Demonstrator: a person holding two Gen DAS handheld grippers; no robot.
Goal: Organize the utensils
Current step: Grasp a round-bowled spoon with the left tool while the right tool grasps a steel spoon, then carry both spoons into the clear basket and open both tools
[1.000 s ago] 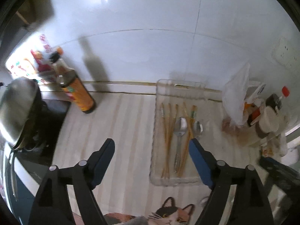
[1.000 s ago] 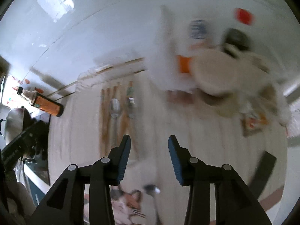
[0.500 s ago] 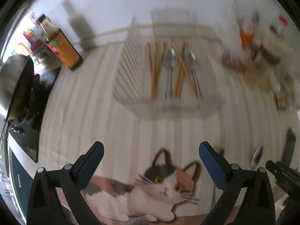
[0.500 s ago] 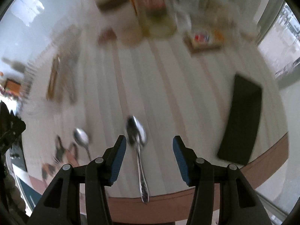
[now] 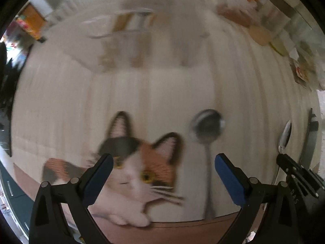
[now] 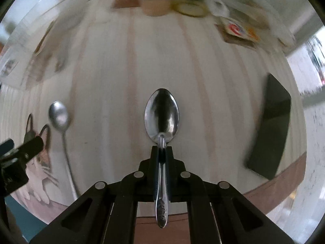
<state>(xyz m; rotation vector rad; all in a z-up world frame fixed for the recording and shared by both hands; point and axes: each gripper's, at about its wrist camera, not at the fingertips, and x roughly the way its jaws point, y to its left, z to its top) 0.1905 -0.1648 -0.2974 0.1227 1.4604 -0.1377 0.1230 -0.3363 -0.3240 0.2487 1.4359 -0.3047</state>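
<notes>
- Your right gripper (image 6: 161, 148) points down at the striped surface (image 6: 213, 93); its jaws are closing, pads pressing the neck of a shiny spoon (image 6: 161, 113).
- Your left gripper (image 5: 162, 170) has its jaws wide, nothing gripped; a second spoon (image 5: 207, 130) lies between them beside the cat picture (image 5: 134, 162).
- The blurred clear tray (image 5: 134, 46) sits farther back.

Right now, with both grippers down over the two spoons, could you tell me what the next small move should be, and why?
Probably lower the left gripper and shut it on the matte spoon's handle, which lies between its wide-open fingers. The right gripper is closing on the shiny spoon's neck, its pads already against it, so only this spoon remains ungripped on the striped mat.
</notes>
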